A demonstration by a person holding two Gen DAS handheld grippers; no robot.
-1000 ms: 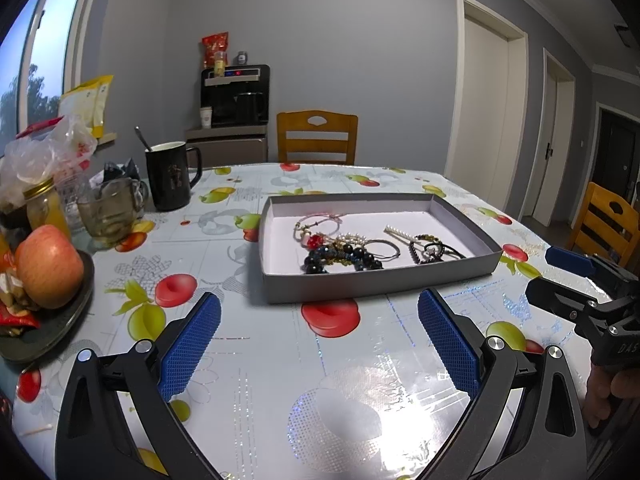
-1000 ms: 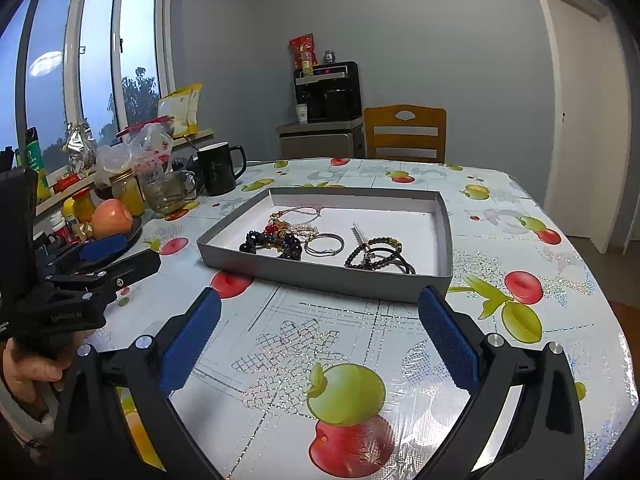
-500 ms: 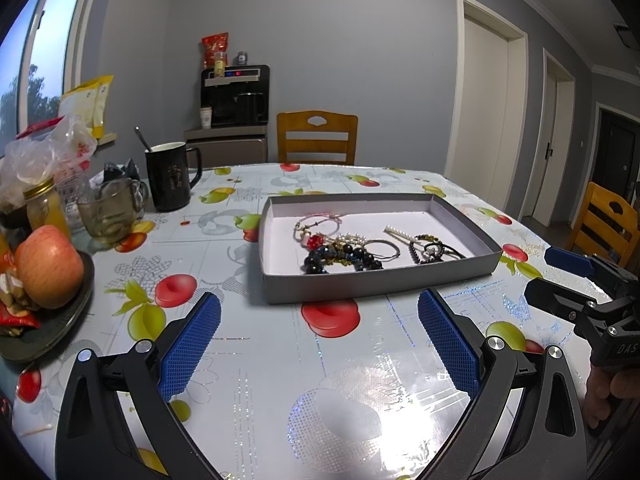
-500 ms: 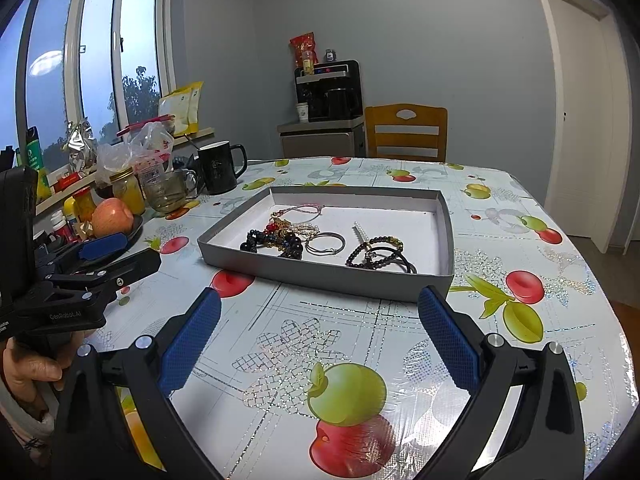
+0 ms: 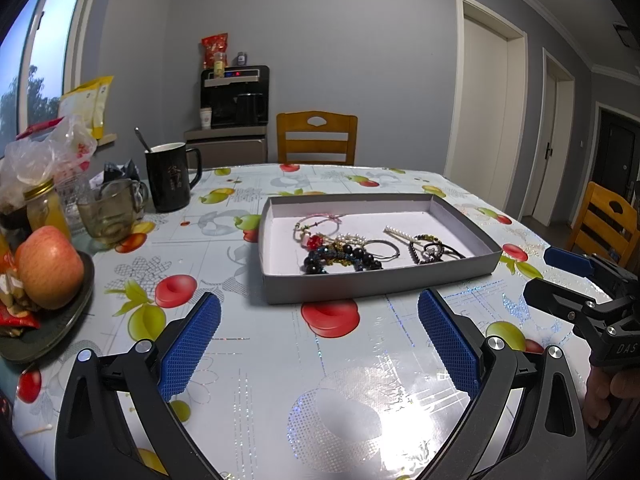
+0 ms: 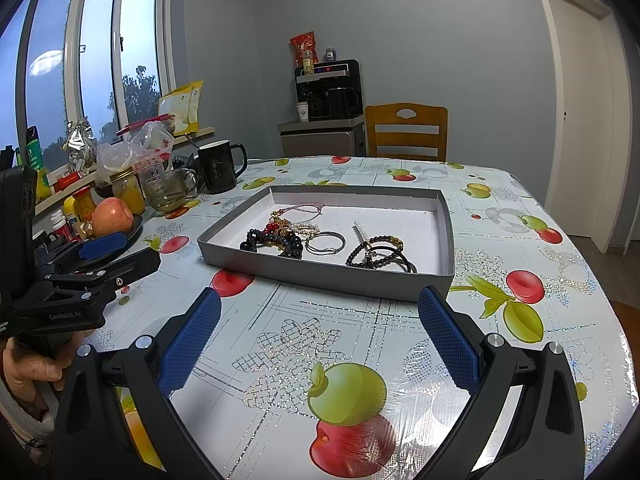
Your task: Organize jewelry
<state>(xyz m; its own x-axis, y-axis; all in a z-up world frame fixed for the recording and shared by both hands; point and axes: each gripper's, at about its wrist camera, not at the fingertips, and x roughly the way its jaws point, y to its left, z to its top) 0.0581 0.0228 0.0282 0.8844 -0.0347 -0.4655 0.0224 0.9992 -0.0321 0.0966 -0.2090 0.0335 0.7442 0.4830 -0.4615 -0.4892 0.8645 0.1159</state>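
Left wrist view: the left gripper [image 5: 319,342] is held low over a round table covered with a glossy fruit-print cloth [image 5: 240,360], its blue-padded fingers [image 5: 188,346] spread wide apart with nothing between them. Just ahead sits a shallow grey rectangular cardboard tray with a white floor [image 5: 360,286]. Inside it, toward the near wall, lies a tangle of jewelry [image 5: 348,250]: dark beaded bracelets, a red bead, a thin metal ring, a pearl bar and black cords. To the left stand a black ceramic mug with a spoon [image 5: 168,178], a clear glass cup [image 5: 108,216] and a dark plate bearing a red-yellow apple [image 5: 50,268]. At the right edge the right gripper [image 5: 560,280] is visible, held by a hand [image 5: 608,392], jaws parted and empty.

Right wrist view: the right gripper [image 6: 319,340] is likewise spread wide and empty above the cloth, short of the tray [image 6: 320,274]. The jewelry [image 6: 320,242] lies in the tray's near half. At the left edge the left gripper [image 6: 116,252], gripped by a hand [image 6: 32,368], points toward the tray, well apart from it.
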